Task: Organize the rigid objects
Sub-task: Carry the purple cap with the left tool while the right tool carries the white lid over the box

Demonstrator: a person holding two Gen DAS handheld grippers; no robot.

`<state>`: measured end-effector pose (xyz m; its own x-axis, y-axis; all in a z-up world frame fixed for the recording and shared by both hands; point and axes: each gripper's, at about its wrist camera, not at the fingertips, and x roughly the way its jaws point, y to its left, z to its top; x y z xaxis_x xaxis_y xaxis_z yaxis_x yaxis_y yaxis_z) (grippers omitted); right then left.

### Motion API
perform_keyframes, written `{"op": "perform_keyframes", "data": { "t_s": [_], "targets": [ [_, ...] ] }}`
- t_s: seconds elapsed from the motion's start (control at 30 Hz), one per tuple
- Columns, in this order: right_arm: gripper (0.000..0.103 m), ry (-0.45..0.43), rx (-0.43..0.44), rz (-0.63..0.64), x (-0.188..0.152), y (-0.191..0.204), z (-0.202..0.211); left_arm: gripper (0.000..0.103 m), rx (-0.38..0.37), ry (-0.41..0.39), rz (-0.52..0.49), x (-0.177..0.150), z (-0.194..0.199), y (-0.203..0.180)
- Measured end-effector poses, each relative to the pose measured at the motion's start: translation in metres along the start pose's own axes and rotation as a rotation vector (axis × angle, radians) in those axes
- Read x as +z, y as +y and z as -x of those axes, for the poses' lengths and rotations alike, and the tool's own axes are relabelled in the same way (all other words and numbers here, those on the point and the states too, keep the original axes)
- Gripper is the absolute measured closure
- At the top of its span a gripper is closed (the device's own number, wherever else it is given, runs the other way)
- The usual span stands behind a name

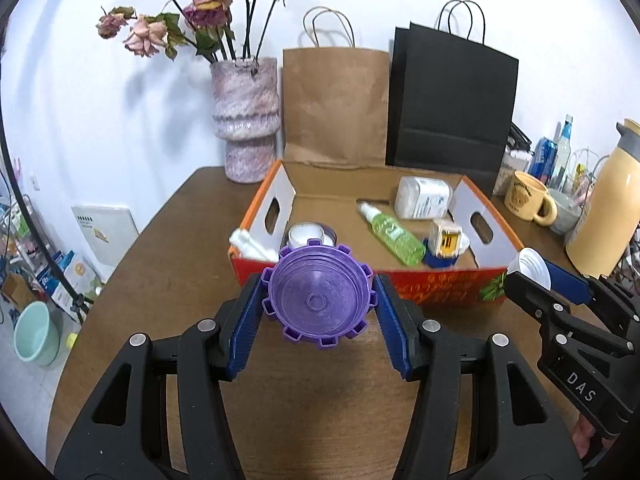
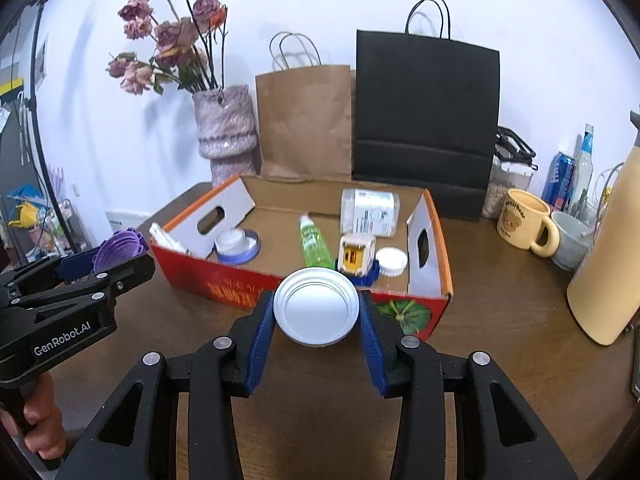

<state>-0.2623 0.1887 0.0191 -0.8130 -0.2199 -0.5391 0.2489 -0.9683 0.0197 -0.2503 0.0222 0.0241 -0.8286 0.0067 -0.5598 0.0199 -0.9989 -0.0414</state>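
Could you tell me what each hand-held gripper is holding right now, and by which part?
The left hand-held gripper clamps the purple notched lid across its outer rim; the right hand-held gripper clamps the white lid across its rim.

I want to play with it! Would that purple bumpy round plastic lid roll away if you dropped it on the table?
Probably a little. The purple notched plastic lid is round, so on edge it might roll, though its square bumps would likely slow it. It looks stiff and light, keeping its shape between the left gripper fingers.
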Motion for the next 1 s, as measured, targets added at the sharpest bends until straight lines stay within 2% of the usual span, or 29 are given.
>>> {"op": "perform_keyframes", "data": {
  "t_s": [0.63, 1.0],
  "targets": [
    [0.058, -0.063, 0.001, -0.009, 0.036, -0.005, -0.016, 0.052, 0.006, -0.061, 0.054, 0.034, -0.014, -0.003],
    [0.058, -0.059, 0.002, -0.015, 0.051, -0.012, -0.041, 0.052, 0.020, -0.052, 0.052, 0.050, -0.042, -0.008]
  ]
}}
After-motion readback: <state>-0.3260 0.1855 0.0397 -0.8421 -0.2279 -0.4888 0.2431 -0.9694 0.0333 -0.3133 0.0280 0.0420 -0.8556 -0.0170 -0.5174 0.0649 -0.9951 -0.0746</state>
